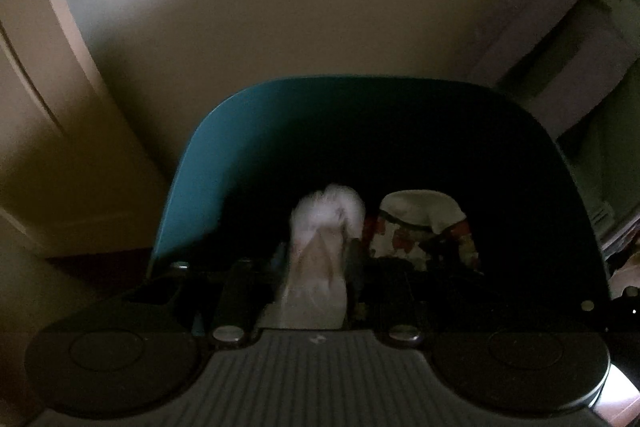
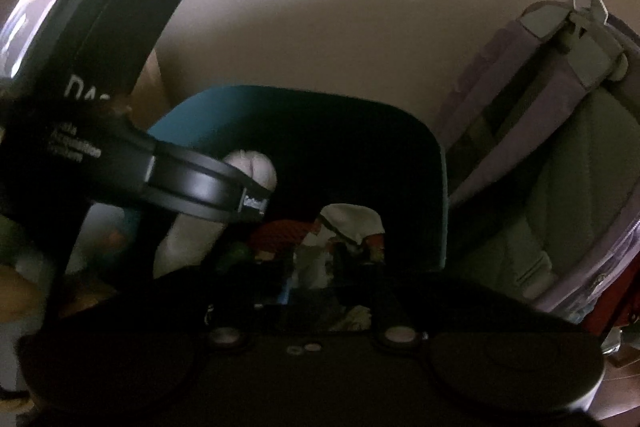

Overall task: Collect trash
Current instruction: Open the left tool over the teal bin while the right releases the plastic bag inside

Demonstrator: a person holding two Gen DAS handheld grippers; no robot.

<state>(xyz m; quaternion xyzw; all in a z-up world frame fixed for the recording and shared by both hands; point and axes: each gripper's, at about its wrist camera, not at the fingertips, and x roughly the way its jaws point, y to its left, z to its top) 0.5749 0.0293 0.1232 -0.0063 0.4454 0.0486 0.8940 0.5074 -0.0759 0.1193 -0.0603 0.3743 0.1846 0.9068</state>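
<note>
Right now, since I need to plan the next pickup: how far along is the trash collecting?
Done: both pieces are over the teal bin. In hand: white crumpled paper between the left gripper's parted fingers; a printed wrapper at the right gripper, grip unclear. Left: both must land inside; the bin's contents are too dark to read.

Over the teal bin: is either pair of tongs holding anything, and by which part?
A pale crumpled wad sits between the left tongs, near its lower end; grip uncertain. Whether the right tongs hold anything cannot be told.
</note>
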